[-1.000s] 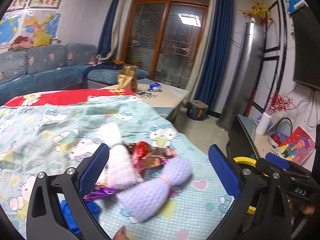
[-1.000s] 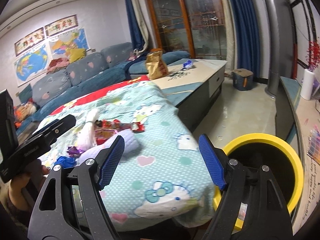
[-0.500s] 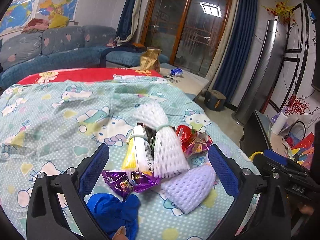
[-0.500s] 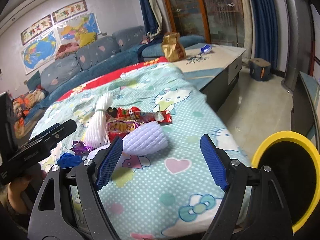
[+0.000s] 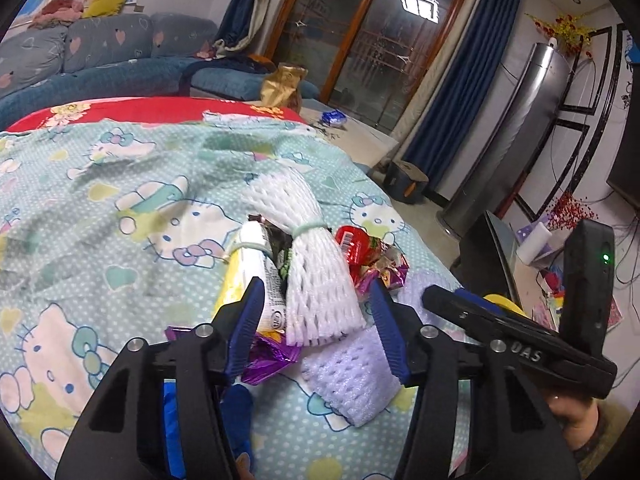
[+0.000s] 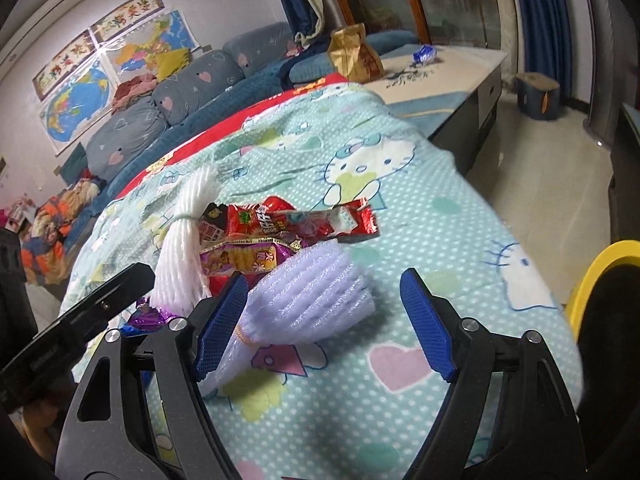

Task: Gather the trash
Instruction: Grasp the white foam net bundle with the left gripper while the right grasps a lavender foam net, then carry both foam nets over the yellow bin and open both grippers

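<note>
Up close in the left wrist view, the left gripper has just been closing; its blue pads flank the lower end of a white foam net without clearly pressing it. A purple wrapper and a lilac foam net lie just beside, on a cartoon-print bedsheet.

From the right wrist, the right gripper is spread, its left pad touching the lilac foam net. Red snack wrappers lie behind. A yellow-rimmed bin stands at right.
</note>
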`<state>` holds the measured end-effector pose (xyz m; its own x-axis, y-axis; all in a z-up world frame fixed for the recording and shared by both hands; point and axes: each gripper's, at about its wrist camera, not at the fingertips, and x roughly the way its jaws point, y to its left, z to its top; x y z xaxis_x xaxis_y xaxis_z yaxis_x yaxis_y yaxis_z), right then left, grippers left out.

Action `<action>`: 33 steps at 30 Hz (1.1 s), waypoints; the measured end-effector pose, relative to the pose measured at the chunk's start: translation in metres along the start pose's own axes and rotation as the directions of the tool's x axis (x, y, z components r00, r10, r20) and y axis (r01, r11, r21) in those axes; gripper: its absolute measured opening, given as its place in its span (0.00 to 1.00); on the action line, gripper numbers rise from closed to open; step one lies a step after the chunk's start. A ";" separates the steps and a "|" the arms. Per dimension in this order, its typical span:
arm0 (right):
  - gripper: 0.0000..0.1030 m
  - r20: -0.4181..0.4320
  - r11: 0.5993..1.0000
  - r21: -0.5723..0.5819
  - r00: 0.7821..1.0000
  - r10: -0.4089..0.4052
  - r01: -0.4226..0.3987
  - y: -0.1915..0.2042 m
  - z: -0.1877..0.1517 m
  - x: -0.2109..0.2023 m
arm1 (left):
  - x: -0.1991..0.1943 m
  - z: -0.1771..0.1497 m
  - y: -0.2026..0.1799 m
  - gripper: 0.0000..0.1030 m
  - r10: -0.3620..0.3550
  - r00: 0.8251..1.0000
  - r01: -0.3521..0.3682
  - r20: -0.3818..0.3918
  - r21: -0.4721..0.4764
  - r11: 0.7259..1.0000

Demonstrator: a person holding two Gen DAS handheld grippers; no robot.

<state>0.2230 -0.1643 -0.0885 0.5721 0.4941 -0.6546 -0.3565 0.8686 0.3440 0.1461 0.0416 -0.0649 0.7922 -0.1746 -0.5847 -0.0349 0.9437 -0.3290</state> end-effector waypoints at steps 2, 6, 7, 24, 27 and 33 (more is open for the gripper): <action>0.54 -0.022 1.000 0.012 1.000 0.022 -0.022 -0.002 -0.002 0.006 | 0.004 -0.002 -0.002 0.49 0.003 1.000 -0.003 -0.013 0.005 1.000; 0.39 -0.031 0.999 -0.006 0.999 0.031 -0.032 0.001 -0.008 0.007 | 0.013 -0.006 -0.006 0.39 0.022 0.999 -0.022 -0.038 0.021 1.000; 0.35 -0.027 0.999 -0.012 0.999 0.031 -0.031 0.001 -0.009 0.006 | 0.015 -0.007 -0.006 0.37 0.027 0.999 -0.026 -0.044 0.022 0.999; 0.09 0.001 0.993 -0.070 0.995 0.099 -0.099 0.010 -0.016 -0.034 | -0.035 0.004 -0.013 0.09 0.001 0.996 -0.004 0.092 0.035 0.999; 0.09 0.020 0.990 -0.091 0.994 0.110 -0.108 0.014 -0.014 -0.045 | -0.043 0.007 -0.016 0.09 -0.005 0.994 0.001 0.109 0.038 0.999; 0.09 0.070 0.984 -0.145 0.991 0.112 -0.101 0.022 -0.007 -0.066 | -0.058 0.012 -0.022 0.09 -0.019 0.991 0.013 0.136 0.052 0.999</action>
<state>0.1719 -0.1785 -0.0428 0.5790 0.5896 -0.5631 -0.5161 0.7997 0.3068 0.1081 0.0342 -0.0148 0.8680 -0.1532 -0.4723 0.0065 0.9547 -0.2976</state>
